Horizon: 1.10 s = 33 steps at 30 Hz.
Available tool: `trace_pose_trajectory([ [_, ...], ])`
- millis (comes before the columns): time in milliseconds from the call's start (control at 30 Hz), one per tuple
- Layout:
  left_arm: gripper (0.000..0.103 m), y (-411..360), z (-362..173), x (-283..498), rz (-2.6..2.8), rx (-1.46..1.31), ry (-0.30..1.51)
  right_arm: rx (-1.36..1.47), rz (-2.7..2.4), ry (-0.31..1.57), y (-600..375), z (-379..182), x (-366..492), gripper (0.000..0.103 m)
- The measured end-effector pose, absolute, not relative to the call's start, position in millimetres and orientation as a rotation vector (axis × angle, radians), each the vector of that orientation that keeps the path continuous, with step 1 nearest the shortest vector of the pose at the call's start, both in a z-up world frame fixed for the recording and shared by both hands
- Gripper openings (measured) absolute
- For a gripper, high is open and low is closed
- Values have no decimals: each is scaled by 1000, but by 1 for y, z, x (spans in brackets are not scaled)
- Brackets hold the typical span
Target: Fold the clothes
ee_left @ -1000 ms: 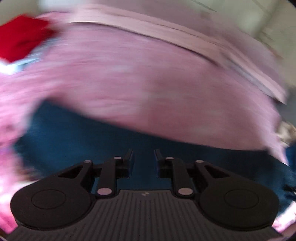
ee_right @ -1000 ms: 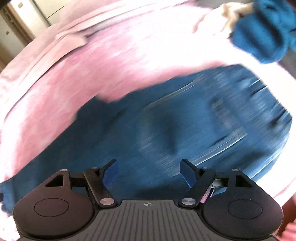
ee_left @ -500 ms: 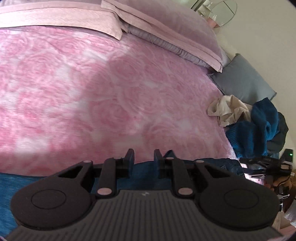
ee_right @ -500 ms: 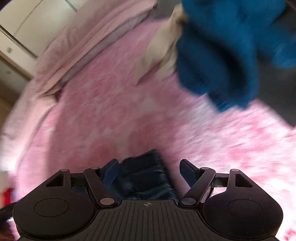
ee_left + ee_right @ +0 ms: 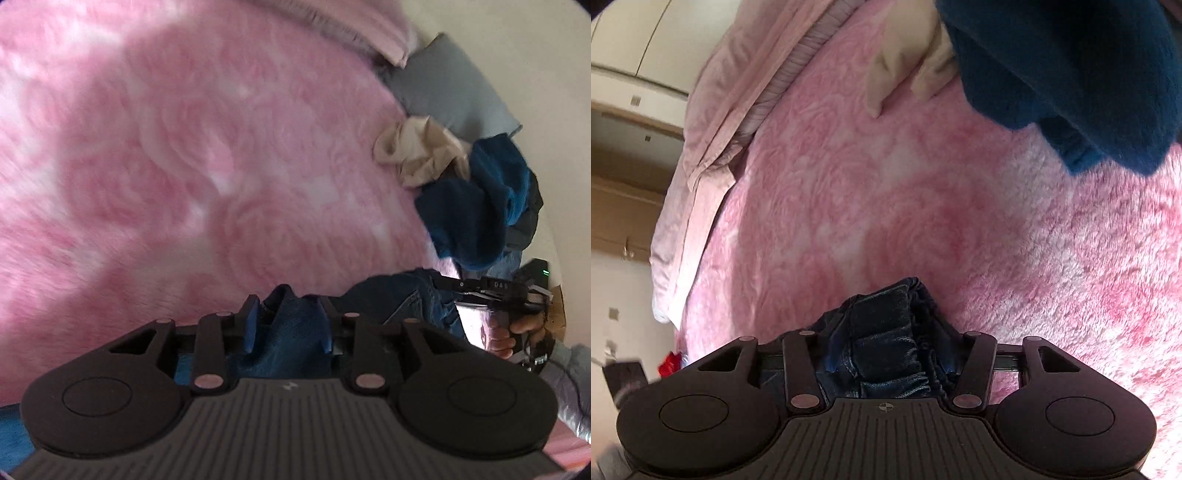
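Note:
Dark blue jeans (image 5: pixel 391 302) lie along the near edge of a fluffy pink blanket (image 5: pixel 184 166) on a bed. My left gripper (image 5: pixel 288 301) is shut on a raised fold of the denim, which peaks up between its fingers. My right gripper (image 5: pixel 890 334) is closing on the gathered waistband of the jeans (image 5: pixel 886 369), and the bunched cloth fills the gap between its fingers. In the left wrist view, the right gripper (image 5: pixel 480 288) shows at the far right edge, held by a hand (image 5: pixel 502 336).
A pile of loose clothes sits at the bed's far right: a blue fleece garment (image 5: pixel 476 206) and a beige one (image 5: pixel 417 151). A grey pillow (image 5: pixel 443 88) lies behind them. Pink pillows (image 5: pixel 738 92) line the head of the bed. Something red (image 5: pixel 670 363) lies at the left.
Both grippers swung from over the spread jeans to the jeans' edge facing the blanket. The right jaws narrowed around the waistband, and the left fingers pinched a fold of denim.

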State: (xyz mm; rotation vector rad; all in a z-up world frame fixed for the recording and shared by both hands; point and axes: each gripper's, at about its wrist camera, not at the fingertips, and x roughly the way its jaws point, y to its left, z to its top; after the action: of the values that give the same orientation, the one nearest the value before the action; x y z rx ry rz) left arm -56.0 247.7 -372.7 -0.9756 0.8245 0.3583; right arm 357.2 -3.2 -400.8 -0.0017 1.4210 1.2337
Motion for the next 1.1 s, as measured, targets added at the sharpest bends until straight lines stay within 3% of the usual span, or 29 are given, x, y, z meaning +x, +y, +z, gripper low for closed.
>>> trace_pose_trajectory([
  [33,0,249,-375,-55,368,-979,820,-38,1226,1379,-4,-396,353,10],
  [267,2,235,-381,-92,498,-1036,609,-63,1165,1200,-41,-368,327,3],
  [433,3,234,-394,-72,558,-911,676,-80,1051,1149,-31,-388,318,2],
  [500,15,244,-384,-88,561,-933,618,-103,1043,1153,-24,-385,318,3],
  [567,31,252,-374,-109,583,-957,577,-69,1049,1194,-32,-383,325,6],
  [633,32,256,-369,-136,615,-968,592,-35,1034,1228,-44,-377,328,39],
  [700,42,253,-371,-155,597,-958,652,-2,1044,1241,-56,-374,325,63],
  [800,46,244,-383,-159,551,-924,762,11,1073,1253,-67,-374,316,63],
  [867,40,237,-390,-149,534,-844,808,-28,1095,1240,-66,-377,307,63],
  [900,25,234,-394,-144,525,-805,829,-51,1110,1239,-63,-377,303,59],
  [967,8,227,-392,-139,503,-758,814,-124,1134,1178,-53,-371,296,1],
  [1100,6,206,-382,-150,583,-697,750,-230,1111,1086,-54,-356,292,1],
])
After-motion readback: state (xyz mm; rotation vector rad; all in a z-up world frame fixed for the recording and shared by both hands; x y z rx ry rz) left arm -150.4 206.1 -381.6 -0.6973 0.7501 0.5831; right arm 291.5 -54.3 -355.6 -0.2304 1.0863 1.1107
